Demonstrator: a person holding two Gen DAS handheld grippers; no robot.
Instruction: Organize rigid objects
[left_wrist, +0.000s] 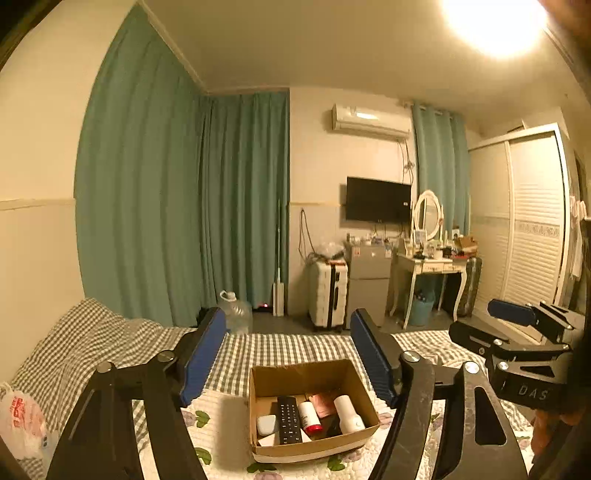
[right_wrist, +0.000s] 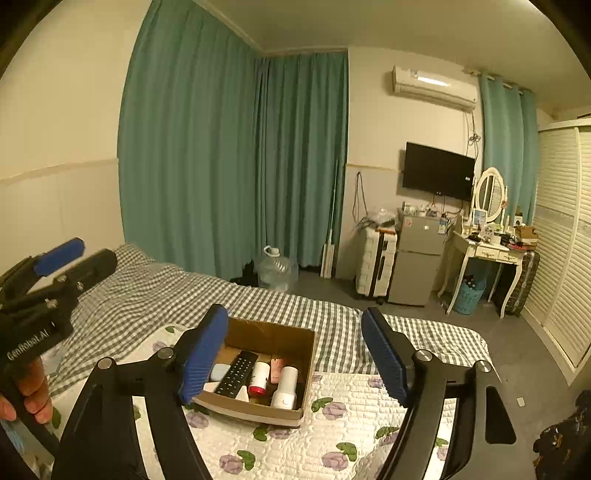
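An open cardboard box (left_wrist: 266, 378) (right_wrist: 291, 341) stands on the bed's floral quilt. Inside lie a black remote (left_wrist: 289, 419) (right_wrist: 236, 374), a white bottle with a red cap (left_wrist: 310, 418) (right_wrist: 258, 378), a white bottle (left_wrist: 349, 413) (right_wrist: 286, 387), a pale blue case (left_wrist: 266, 424) (right_wrist: 220, 371) and a pink item (left_wrist: 322, 402) (right_wrist: 276, 369). My left gripper (left_wrist: 288, 358) is open and empty, held above and before the box. My right gripper (right_wrist: 295, 354) is open and empty, above the box's right side. Each gripper shows at the edge of the other's view.
A plastic bag (left_wrist: 22, 421) lies on the checked sheet at left. Beyond the bed stand a water jug (left_wrist: 236, 314), a white suitcase (left_wrist: 328, 295), a small fridge (left_wrist: 369, 284), a dressing table (left_wrist: 432, 266) and a wardrobe (left_wrist: 524, 221).
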